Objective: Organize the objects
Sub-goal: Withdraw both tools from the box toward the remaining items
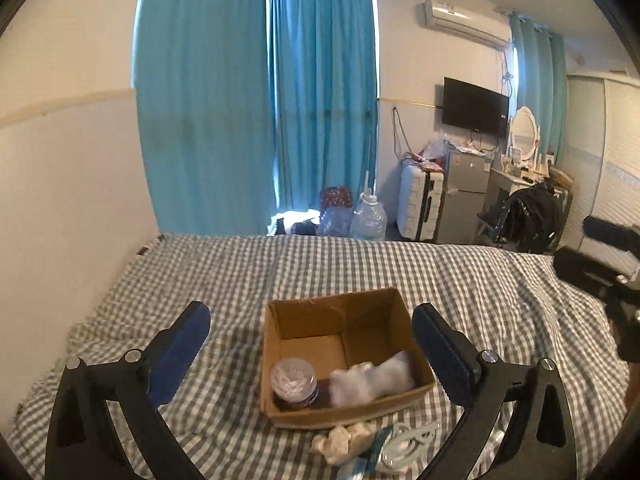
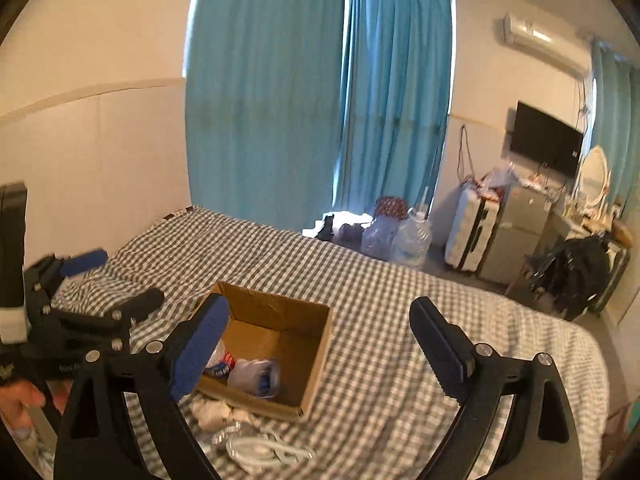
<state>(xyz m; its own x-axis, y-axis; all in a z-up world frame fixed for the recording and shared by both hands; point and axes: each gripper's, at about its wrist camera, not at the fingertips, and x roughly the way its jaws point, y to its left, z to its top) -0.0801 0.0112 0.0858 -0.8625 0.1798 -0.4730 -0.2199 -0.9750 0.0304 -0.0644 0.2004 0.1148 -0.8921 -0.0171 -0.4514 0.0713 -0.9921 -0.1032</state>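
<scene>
Cardboard box point(image 1: 344, 344) set open-topped in the middle of the checked bed point(image 1: 240, 272), evidently as the collecting bin: a clear lidded jar point(image 1: 294, 380) and a white crumpled bag point(image 1: 372, 380) already inside. Crumpled tissue point(image 1: 340, 440) and a white plastic piece point(image 1: 408, 444) left on the sheet just in front of the box, likely next in. Left gripper point(image 1: 312, 340) raised above the box, jaws spread wide, holding nothing. Right gripper point(image 2: 320, 336) likewise spread, empty.
</scene>
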